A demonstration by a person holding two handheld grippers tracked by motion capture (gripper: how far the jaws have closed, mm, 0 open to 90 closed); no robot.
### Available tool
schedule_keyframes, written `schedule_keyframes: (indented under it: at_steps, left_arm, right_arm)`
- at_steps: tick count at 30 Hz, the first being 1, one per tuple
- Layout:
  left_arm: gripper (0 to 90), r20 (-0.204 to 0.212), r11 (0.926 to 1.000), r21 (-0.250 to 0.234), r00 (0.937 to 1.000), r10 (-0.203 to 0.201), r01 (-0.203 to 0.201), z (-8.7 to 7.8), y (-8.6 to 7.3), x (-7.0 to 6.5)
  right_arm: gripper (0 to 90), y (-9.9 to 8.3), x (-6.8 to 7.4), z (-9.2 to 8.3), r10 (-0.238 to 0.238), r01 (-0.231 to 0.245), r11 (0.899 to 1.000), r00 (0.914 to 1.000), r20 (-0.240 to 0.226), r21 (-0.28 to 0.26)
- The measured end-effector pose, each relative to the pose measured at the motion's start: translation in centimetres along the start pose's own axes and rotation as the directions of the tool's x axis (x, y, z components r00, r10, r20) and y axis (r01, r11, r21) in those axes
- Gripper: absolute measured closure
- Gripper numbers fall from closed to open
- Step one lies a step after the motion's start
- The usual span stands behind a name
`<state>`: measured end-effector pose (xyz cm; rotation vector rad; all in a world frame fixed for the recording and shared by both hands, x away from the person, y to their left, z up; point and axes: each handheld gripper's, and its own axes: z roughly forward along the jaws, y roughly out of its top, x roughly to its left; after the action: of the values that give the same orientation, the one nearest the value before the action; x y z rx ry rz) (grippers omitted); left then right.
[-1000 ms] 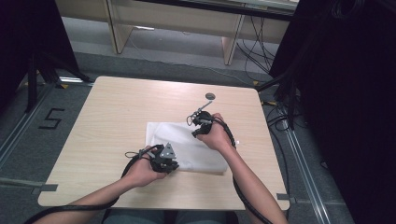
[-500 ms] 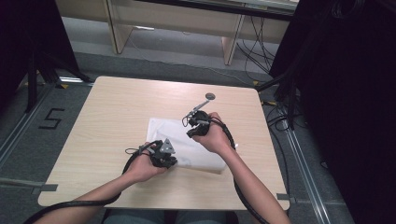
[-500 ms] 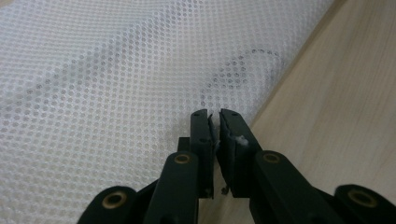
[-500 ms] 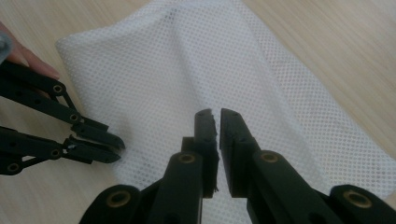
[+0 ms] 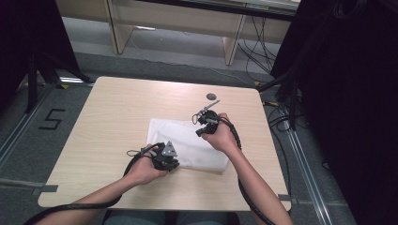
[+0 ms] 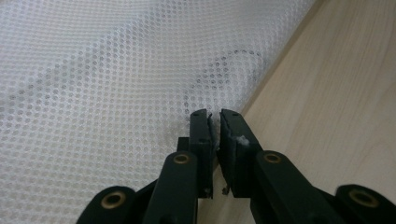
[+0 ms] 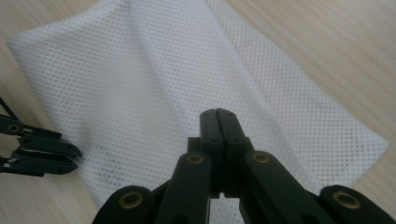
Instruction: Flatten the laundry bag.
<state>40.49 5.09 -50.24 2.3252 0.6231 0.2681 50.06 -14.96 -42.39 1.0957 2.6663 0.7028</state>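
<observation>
The tabletop (image 5: 108, 117) carries a white mesh bag (image 5: 187, 147), lying flat near the person's edge, its long side running from the middle toward the right. In the high view the bag sits a little differently from a moment ago: its far right corner, which was lifted under the right hand, now lies down again. A small dark disc (image 5: 211, 96) rests on the bare wood beyond it.

The right hand-held gripper (image 5: 202, 125) has just been closing; its jaws now meet with nothing between them, and it hovers raised above the mesh (image 7: 154, 93), tilted back from where it was. That reads as a release: the right side has let go and is free for a fresh grasp.

The left hand-held gripper (image 6: 214, 122) keeps its place at the bag's near left edge, jaws nearly together and pinching the mesh rim, so the bag stays anchored there.
</observation>
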Motion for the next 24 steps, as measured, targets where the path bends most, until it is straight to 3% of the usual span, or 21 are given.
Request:
schedule_keyframes:
  at_steps: [2, 3, 4, 7, 8, 10, 12, 16, 19, 24]
  left_arm:
    - [82.6, 0.0, 1.0, -0.005, 1.0, -0.005, 0.005, 0.1, 0.0, 0.0]
    - [82.6, 0.0, 1.0, -0.001, 1.0, -0.007, 0.007, 0.1, 0.0, -0.1]
    - [82.6, -0.001, 1.0, 0.0, 1.0, -0.004, 0.004, 0.0, 0.0, -0.1]
    - [82.5, 0.003, 1.0, 0.005, 1.0, -0.002, 0.002, 0.1, 0.0, -0.1]
    - [82.5, 0.0, 1.0, 0.007, 1.0, 0.004, -0.004, 0.1, 0.0, 0.0]
    - [82.6, 0.0, 1.0, 0.002, 1.0, -0.009, 0.009, 0.2, -0.1, -0.1]
    - [82.7, 0.001, 1.0, -0.002, 1.0, -0.007, 0.007, 0.2, -0.1, -0.1]
    - [82.6, -0.004, 1.0, 0.0, 1.0, -0.006, 0.006, 0.2, -0.2, -0.1]
    - [82.7, -0.008, 1.0, 0.0, 0.9999, -0.007, 0.007, 0.2, -0.2, -0.1]
    - [82.7, -0.023, 0.9998, 0.008, 0.9996, 0.018, -0.018, 0.1, -0.1, 0.0]
  right_arm:
    - [88.1, -0.1, -0.2, 0.3, 0.005, -0.005, 1.0, 1.0, 0.003, -0.001]
    - [82.3, -0.2, -0.6, 0.5, 0.005, -0.005, 1.0, 1.0, 0.007, 0.006]
    - [67.5, -0.2, -1.3, 1.4, 0.038, -0.038, 0.999, 0.9992, 0.014, 0.013]
    - [61.4, -0.1, -1.9, 2.1, 0.041, -0.042, 0.999, 0.9978, 0.051, 0.018]
    - [57.5, -0.1, -2.5, 2.7, 0.005, -0.005, 1.0, 0.9984, 0.057, 0.005]
    - [49.3, -0.2, -3.0, 3.6, 0.029, -0.03, 0.999, 0.9974, 0.066, 0.011]
    - [47.4, -0.4, -3.6, 4.5, 0.031, -0.033, 0.999, 0.9976, 0.061, 0.023]
    - [52.9, -0.9, -4.0, 5.7, 0.035, -0.038, 0.997, 0.9985, 0.042, 0.068]
    - [69.8, -1.0, -3.8, 5.9, 0.038, -0.039, 0.996, 0.9992, 0.016, 0.077]
    - [88.4, -0.7, -2.8, 5.4, 0.02, -0.02, 0.989, 0.9998, 0.004, 0.148]
